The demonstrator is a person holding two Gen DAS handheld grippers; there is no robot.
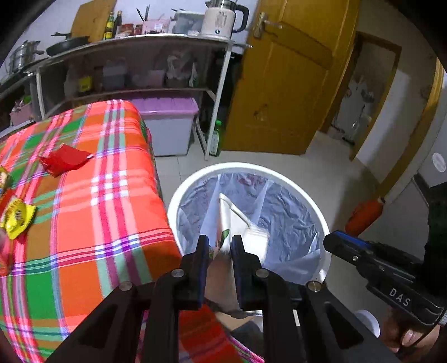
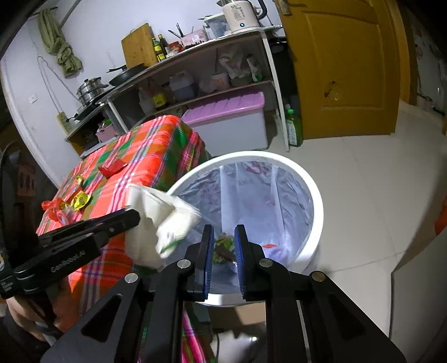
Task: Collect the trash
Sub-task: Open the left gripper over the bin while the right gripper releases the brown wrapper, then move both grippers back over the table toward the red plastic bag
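A white trash bin (image 1: 251, 167) (image 2: 315, 201) lined with a clear bag stands on the floor beside the plaid-covered table (image 1: 111, 195). My left gripper (image 1: 220, 245) (image 2: 134, 220) is shut on a crumpled white wrapper (image 1: 227, 220) (image 2: 156, 212) with a green leaf print, held over the bin's near-left rim. My right gripper (image 2: 224, 243) (image 1: 328, 241) hangs over the bin's near edge, its pads close together on what looks like a small green and brown wrapper (image 2: 223, 250). On the table lie a red wrapper (image 1: 65, 160) (image 2: 111, 169) and a yellow wrapper (image 1: 18, 220) (image 2: 81, 199).
Behind the table a metal shelf (image 1: 139, 42) carries pans, bottles and a kettle (image 1: 220, 19). A purple-lidded storage box (image 1: 167, 111) and a green bottle (image 1: 215, 139) stand on the floor near a wooden door (image 1: 279, 83). An orange object (image 1: 363, 215) lies right of the bin.
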